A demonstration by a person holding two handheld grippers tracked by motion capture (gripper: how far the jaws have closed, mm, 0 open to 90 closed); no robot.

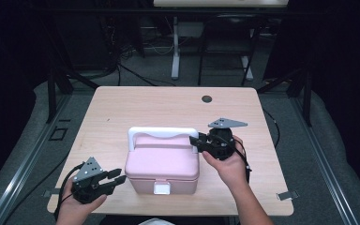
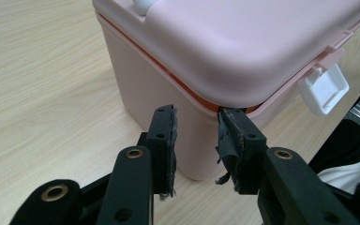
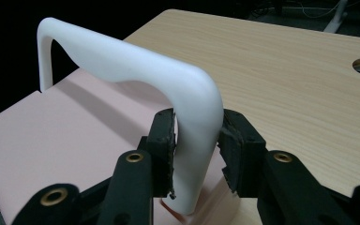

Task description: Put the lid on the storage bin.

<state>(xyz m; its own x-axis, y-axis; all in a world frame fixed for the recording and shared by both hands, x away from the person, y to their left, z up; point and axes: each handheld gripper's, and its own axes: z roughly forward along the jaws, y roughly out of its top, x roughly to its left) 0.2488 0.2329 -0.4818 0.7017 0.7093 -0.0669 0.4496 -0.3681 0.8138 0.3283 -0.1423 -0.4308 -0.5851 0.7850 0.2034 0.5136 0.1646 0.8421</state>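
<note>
Pink box [image 1: 161, 164] sits near the front middle of the wooden table [image 1: 122, 108], lid down, with a white latch [image 1: 161, 188] on its front face and a white handle [image 1: 161, 132] standing upright over the rear of the lid; in the right gripper view the right gripper [image 3: 197, 129] has its jaws set around the handle's right upright leg, one pad on each side of the white bar, pressed against it or very nearly so; the left gripper [image 2: 197, 136] waits at the box's front left corner with its jaws parted, the corner just ahead of the gap and nothing held between the worn pads [image 2: 229, 140]; an orange seam [image 2: 168, 75] runs under the lid; a round hole [image 1: 206, 99] marks the table's far side.
</note>
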